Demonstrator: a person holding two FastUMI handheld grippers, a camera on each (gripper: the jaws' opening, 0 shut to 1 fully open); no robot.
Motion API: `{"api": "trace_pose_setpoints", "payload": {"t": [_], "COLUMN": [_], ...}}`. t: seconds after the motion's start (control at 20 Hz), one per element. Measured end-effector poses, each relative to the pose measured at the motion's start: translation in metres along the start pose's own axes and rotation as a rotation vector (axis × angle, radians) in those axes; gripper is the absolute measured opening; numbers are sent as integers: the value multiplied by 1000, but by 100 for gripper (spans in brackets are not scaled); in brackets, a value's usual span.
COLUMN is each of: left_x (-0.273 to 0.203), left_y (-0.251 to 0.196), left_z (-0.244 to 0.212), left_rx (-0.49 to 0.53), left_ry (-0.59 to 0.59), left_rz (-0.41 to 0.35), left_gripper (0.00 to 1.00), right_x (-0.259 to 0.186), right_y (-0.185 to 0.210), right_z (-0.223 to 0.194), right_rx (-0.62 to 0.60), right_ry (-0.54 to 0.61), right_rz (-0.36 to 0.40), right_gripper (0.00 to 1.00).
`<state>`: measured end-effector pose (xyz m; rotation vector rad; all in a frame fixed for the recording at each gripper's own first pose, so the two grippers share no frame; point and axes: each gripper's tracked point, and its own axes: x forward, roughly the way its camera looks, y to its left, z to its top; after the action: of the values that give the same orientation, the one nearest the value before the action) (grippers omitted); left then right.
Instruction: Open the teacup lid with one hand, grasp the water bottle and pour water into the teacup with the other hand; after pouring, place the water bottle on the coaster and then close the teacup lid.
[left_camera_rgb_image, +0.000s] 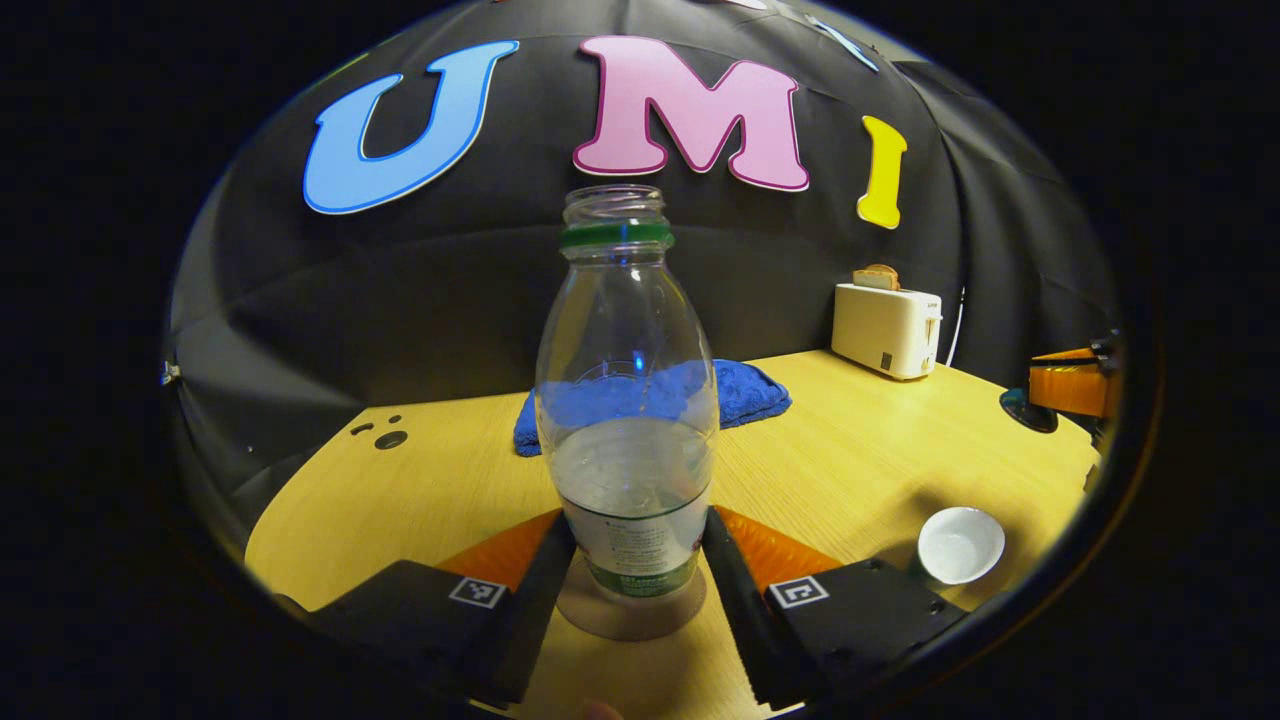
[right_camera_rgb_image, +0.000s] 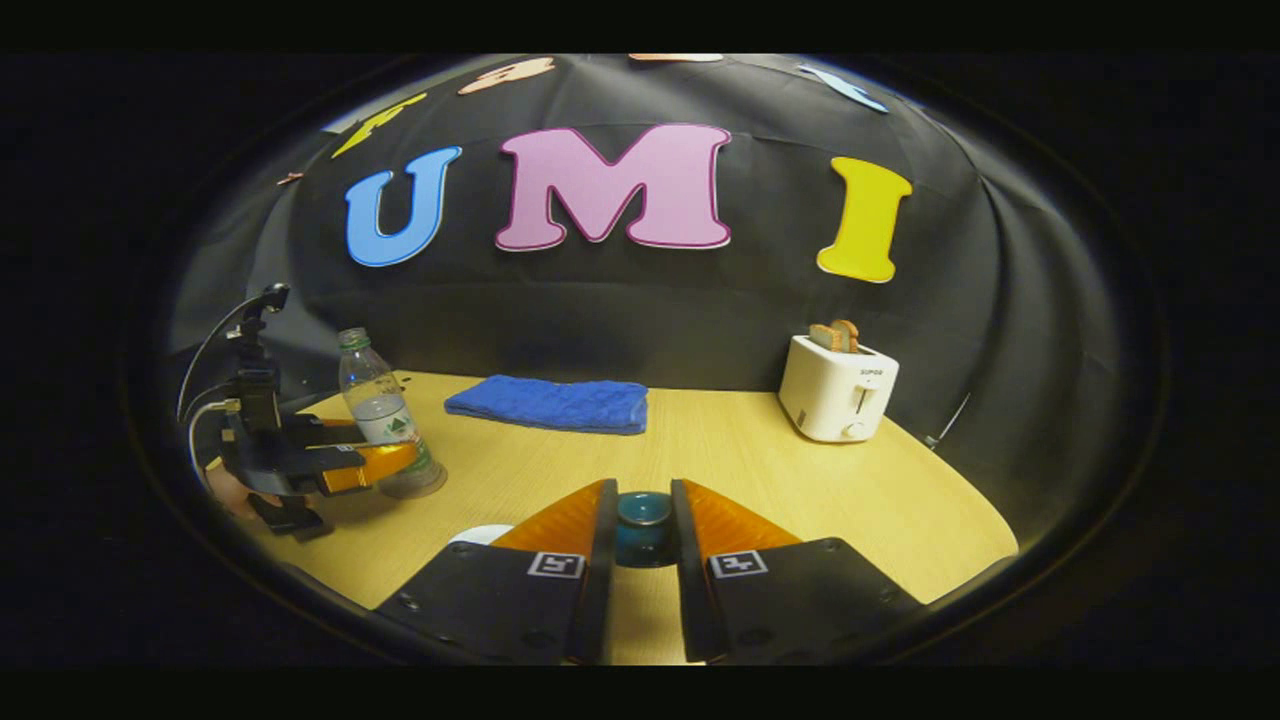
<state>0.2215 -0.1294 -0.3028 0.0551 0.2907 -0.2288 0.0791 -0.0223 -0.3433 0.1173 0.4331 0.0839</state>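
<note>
A clear water bottle (left_camera_rgb_image: 628, 400), uncapped with a green neck ring and partly full, stands upright on a round brown coaster (left_camera_rgb_image: 630, 610). My left gripper (left_camera_rgb_image: 640, 528) has a finger pressed against each side of its lower part. The white teacup (left_camera_rgb_image: 960, 545) sits open on the table to the right, lid off. In the right gripper view, my right gripper (right_camera_rgb_image: 643, 500) is shut on the dark teal teacup lid (right_camera_rgb_image: 643, 525), held above the table. The bottle (right_camera_rgb_image: 382, 405) and the left gripper (right_camera_rgb_image: 400, 465) appear at far left, and the teacup rim (right_camera_rgb_image: 480, 535) peeks out beside my finger.
A folded blue towel (right_camera_rgb_image: 550, 403) lies at the back of the wooden table (right_camera_rgb_image: 800, 480). A white toaster (right_camera_rgb_image: 838, 388) with bread in its slot stands at the back right. The right gripper (left_camera_rgb_image: 1075, 385) with the lid hangs at the right edge of the left gripper view.
</note>
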Motion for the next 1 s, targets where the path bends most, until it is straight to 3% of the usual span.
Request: {"api": "trace_pose_setpoints", "payload": {"t": [0.05, 0.3, 0.4, 0.5, 0.55, 0.6, 0.65, 0.7, 1.0], "left_x": [-1, -8, -11, -14, -17, -20, -24, -27, -59], "left_y": [-1, 3, 4, 7, 9, 11, 12, 13, 12], "left_z": [-2, -7, -9, -11, -15, -17, -18, -19, -26], "left_rx": [-8, -26, -36, -47, -52, -51, -43, -30, 3], "left_ry": [6, 20, 22, 29, 35, 37, 37, 34, 39], "left_rz": [-4, 9, 11, 18, 20, 24, 25, 24, 11], "left_gripper": [80, 92, 92, 92, 92, 92, 92, 92, 92], "right_x": [0, -1, -1, -2, -1, -2, -2, -2, 2], "right_y": [4, 24, 36, 47, 53, 58, 64, 69, 93], "right_z": [0, -1, -4, -9, -12, -15, -19, -23, -50], "right_rx": [2, 12, 12, 13, 16, 19, 20, 20, 7], "right_ry": [1, 1, 4, 10, 14, 19, 24, 27, 57], "right_rz": [7, 46, 67, 88, 99, 108, 117, 126, 173], "right_gripper": [36, 31, 36, 31, 36, 31, 36, 31, 31]}}
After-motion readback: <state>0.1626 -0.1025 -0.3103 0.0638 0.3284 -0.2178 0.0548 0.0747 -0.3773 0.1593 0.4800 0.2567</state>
